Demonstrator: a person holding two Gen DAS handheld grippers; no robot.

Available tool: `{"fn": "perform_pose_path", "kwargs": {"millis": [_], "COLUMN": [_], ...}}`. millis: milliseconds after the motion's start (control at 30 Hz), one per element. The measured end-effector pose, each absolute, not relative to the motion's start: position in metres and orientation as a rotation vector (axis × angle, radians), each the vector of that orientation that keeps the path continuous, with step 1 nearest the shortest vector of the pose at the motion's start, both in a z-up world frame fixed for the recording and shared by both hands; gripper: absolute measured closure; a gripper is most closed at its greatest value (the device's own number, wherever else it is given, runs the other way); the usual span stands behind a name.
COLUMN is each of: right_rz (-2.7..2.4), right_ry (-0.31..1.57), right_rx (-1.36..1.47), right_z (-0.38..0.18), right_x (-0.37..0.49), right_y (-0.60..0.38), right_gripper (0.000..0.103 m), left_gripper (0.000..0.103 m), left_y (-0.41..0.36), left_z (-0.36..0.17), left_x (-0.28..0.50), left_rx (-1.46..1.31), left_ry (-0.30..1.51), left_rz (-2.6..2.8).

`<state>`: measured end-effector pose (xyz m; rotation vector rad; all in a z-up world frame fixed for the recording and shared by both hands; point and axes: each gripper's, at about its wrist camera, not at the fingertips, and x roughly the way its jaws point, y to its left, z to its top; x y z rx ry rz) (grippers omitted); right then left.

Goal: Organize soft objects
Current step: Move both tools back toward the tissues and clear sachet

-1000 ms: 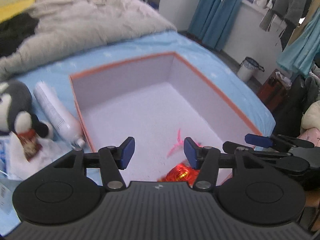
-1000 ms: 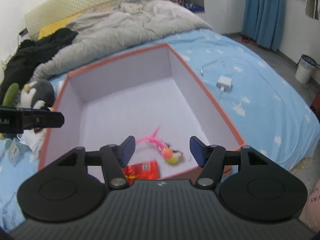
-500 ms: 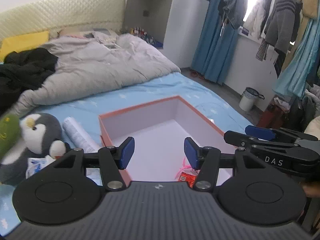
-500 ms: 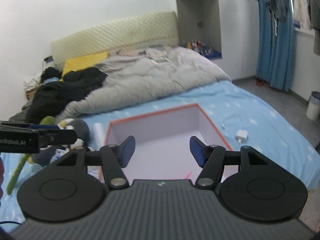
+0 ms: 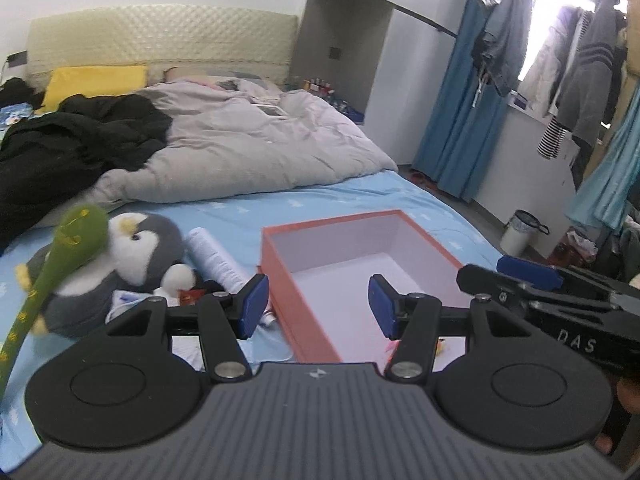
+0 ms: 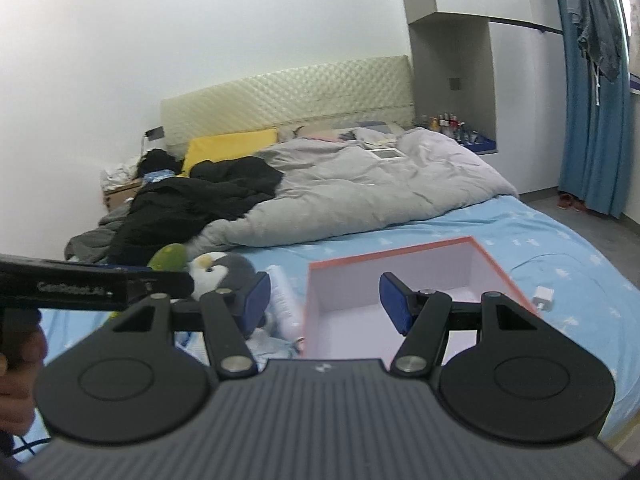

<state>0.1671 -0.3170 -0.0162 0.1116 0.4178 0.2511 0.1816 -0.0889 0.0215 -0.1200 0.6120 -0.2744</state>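
1. Two grippers are held above the near end of the bed [image 5: 360, 196], both with fingers spread wide and nothing between them.
2. The left gripper [image 5: 318, 306] sits at lower centre of its own frame, its blue fingertips [image 5: 254, 304] framing the near left wall of the orange box [image 5: 298, 300].
3. The right gripper [image 6: 325, 305] sits at lower centre of its frame, fingertips [image 6: 394, 306] over the box's [image 6: 306, 312] open top; it also shows at the right edge of the left wrist frame.
4. The box stands open on the blue sheet, white inside; a pink item [image 5: 390, 346] is just visible at its floor beside the left gripper's right finger.
5. A grey-and-white penguin plush [image 5: 132, 256] lies left of the box, at middle left of the frame, with a green plush [image 5: 60, 264] leaning across it.
6. A white tube [image 5: 218, 258] lies between the penguin and the box.
7. A grey duvet [image 5: 256, 144] and black clothing [image 5: 72, 148] fill the upper half of the bed.
8. A white charger [image 6: 543, 294] rests on the sheet right of the box.
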Motion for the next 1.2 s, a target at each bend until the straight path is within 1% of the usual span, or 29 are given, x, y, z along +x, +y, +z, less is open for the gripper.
{"fn": "perform_pose_path", "kwargs": {"millis": [233,500,800,900,1200], "right_rz": [0.295,0.329,0.352,0.357,0.411], "right_ry": [0.423,0.472,0.516,0.535,0.599], "right_rx": [0.113,0.126,0.112,0.108,0.086], "right_z": [-0.028,-0.047,-0.071,-0.081,-0.110], "right_x": [0.150,0.141,0.124,0.116,0.125], "right_y": [-0.281,-0.255,-0.225,-0.215,-0.182], "right_gripper": [0.040,0.040,0.040,0.040,0.040], "left_gripper": [0.040,0.038,0.038,0.036,0.035], "left_y": [-0.058,-0.029,0.007,0.021,0.065], "left_z": [0.012,-0.006,-0.045,-0.060,-0.100], "left_x": [0.162,0.138,0.107,0.095,0.096], "left_rx": [-0.129,-0.147,-0.190,-0.188,-0.255], "left_ry": [0.605,0.608,0.652,0.654,0.697], "left_rz": [-0.217,-0.171,-0.104,-0.068,0.021]}}
